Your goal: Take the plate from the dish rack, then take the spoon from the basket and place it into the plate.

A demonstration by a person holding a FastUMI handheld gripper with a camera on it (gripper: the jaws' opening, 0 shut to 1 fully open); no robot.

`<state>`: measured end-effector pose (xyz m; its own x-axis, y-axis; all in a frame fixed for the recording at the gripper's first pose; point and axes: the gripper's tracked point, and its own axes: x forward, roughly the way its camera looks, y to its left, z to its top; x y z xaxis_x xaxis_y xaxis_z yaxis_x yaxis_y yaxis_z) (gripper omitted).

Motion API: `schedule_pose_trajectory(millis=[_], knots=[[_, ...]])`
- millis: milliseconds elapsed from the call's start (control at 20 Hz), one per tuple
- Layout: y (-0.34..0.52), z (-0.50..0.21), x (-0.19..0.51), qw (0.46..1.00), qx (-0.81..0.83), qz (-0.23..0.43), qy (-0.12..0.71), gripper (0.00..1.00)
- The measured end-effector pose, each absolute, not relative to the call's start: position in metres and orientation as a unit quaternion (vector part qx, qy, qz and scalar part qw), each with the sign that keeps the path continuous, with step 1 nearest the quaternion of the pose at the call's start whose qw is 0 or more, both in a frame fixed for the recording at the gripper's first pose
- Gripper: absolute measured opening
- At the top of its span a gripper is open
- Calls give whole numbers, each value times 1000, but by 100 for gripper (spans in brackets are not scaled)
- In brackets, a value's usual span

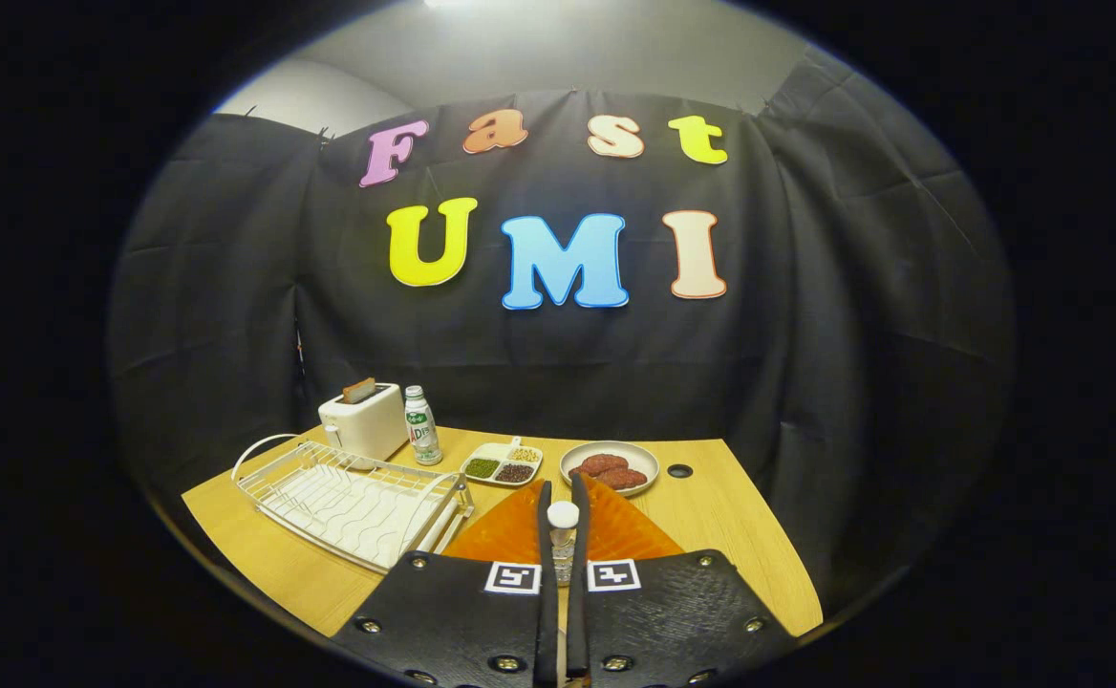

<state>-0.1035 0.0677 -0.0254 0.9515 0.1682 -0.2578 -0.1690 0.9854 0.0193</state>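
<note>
The tongs (563, 497) are clamped on an orange plate (510, 535), held edge-on above the tabletop (740, 535) just right of the empty rack (353, 497). The plate should be lowered flat there before the tongs are parted; no basket or spoon can be made out.

Wooden desk (740, 545), light tan top, small round dark hole (679, 471) far right. On it, left to right: white wire dish rack (353, 502) at near left; white toaster (363, 420) w/ a slice sticking up, far left; small bottle (420, 426) w/ white cap just right of toaster; divided tray (502, 463) w/ green, dark and pale fillings at far centre; round plate of reddish-brown patties (610, 467) right of tray; orange ribbed plate (510, 530) at near centre, right beside rack.
</note>
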Motion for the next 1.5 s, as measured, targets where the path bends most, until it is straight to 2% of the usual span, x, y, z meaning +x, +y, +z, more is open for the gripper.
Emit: schedule_pose_trajectory(millis=[250, 650, 1150, 1500], knots=[[79, -46, -128, 982, -7, 79, 174, 4], [115, -92, -144, 957, -44, 133, 255, 4], [168, -114, -138, 933, -87, 195, 291, 4], [177, -124, -132, 922, -102, 208, 311, 4]])
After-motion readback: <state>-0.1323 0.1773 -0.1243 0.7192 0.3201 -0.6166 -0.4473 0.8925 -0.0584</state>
